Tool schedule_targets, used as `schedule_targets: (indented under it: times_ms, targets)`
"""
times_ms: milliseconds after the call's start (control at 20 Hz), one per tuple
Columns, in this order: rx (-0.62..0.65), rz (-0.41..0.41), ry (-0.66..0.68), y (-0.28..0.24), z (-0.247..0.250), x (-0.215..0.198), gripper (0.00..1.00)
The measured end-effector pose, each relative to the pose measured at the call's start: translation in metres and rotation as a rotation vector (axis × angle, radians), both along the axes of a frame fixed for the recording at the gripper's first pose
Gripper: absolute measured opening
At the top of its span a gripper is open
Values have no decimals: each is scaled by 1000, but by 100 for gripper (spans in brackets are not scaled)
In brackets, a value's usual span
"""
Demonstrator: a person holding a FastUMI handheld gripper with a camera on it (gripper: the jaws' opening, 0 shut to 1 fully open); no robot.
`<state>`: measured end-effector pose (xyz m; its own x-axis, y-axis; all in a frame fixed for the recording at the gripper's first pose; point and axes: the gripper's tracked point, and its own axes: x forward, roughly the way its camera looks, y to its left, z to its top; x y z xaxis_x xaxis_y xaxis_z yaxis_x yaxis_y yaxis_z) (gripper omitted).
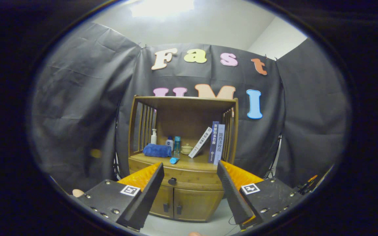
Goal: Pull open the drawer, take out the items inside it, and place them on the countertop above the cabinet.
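A wooden cabinet (182, 193) stands ahead against the booth wall. Its drawer (192, 179) is closed, with a dark knob (172, 181) at the front. My gripper (190, 165) is open and holds nothing. It hangs some way back from the cabinet, and the knob appears between the fingers, nearer the left one. The countertop (189, 163) above the drawer carries a folded blue towel (157, 150), a small blue object (174, 160), bottles (172, 142) and a small lidded jar (187, 149). What lies inside the drawer is hidden.
Three books (213, 142) stand and lean at the countertop's right end. Slatted side rails (144, 126) and a top shelf (185, 100) enclose the countertop. Two lower doors (179, 201) with dark handles sit under the drawer. Dark cloth walls close in both sides; pale floor lies before the cabinet.
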<state>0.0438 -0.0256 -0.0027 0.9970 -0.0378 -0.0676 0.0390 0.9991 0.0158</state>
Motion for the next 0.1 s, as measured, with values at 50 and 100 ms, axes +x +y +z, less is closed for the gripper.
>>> schedule_targets:
  times_ms: [50,100]
  targets:
    - [0,0,1,-1,-4,-1,96]
    - [-1,0,2,-2,-5,0,96]
